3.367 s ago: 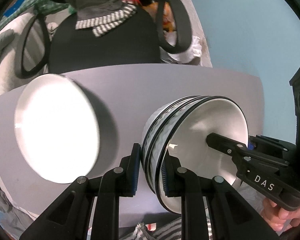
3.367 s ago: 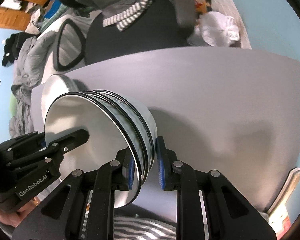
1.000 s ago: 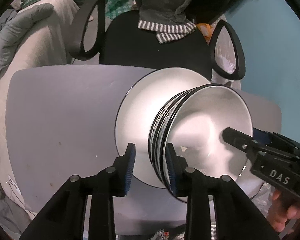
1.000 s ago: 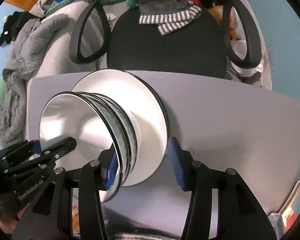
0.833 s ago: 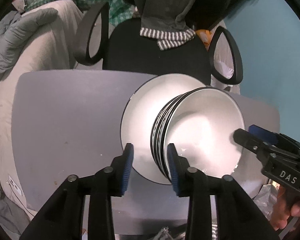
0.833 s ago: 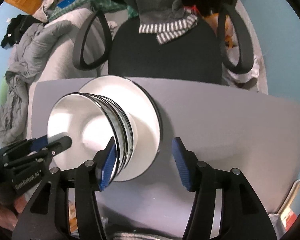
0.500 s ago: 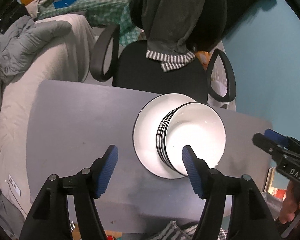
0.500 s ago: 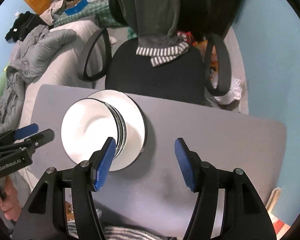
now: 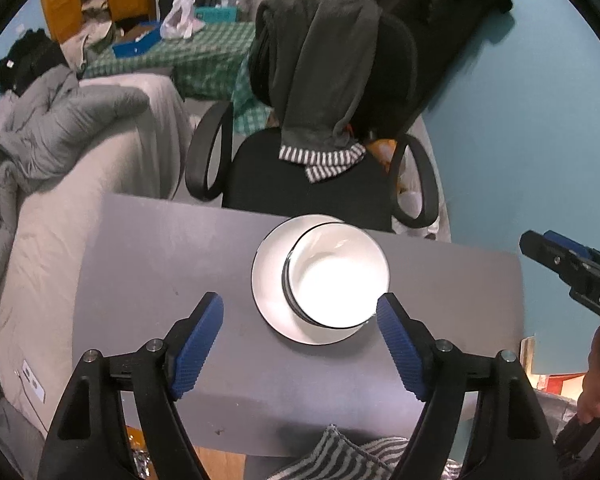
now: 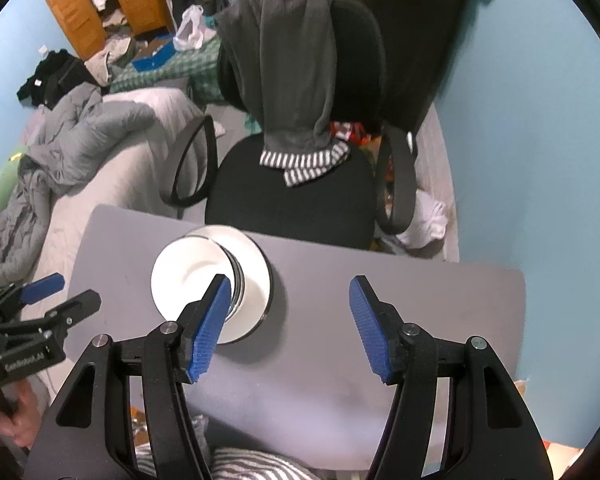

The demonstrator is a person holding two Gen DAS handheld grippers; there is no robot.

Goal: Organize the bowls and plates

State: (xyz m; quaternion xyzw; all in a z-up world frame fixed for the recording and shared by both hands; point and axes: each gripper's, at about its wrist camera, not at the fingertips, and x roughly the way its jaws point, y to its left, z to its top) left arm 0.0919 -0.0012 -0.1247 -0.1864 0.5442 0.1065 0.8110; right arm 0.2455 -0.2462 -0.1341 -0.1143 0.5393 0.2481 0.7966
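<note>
Sitting on the plate [image 9: 272, 280], bowls [image 9: 336, 280] lie below both wide-spread tongs [image 9: 300, 344]; untouched.

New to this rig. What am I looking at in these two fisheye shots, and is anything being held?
There is no robot arm: a person holds a two-finger claw in each hand, and a camera on each claw looks forward along its blue-padded fingers. One picture comes from the left claw, the other from the right claw; each also catches the other claw at its edge. Both are open and hold nothing. Below them is a grey table. On it sits a white plate with a stack of black-rimmed white bowls resting on it. Behind the table stands a black office chair with a dark hoodie draped over its back.
</note>
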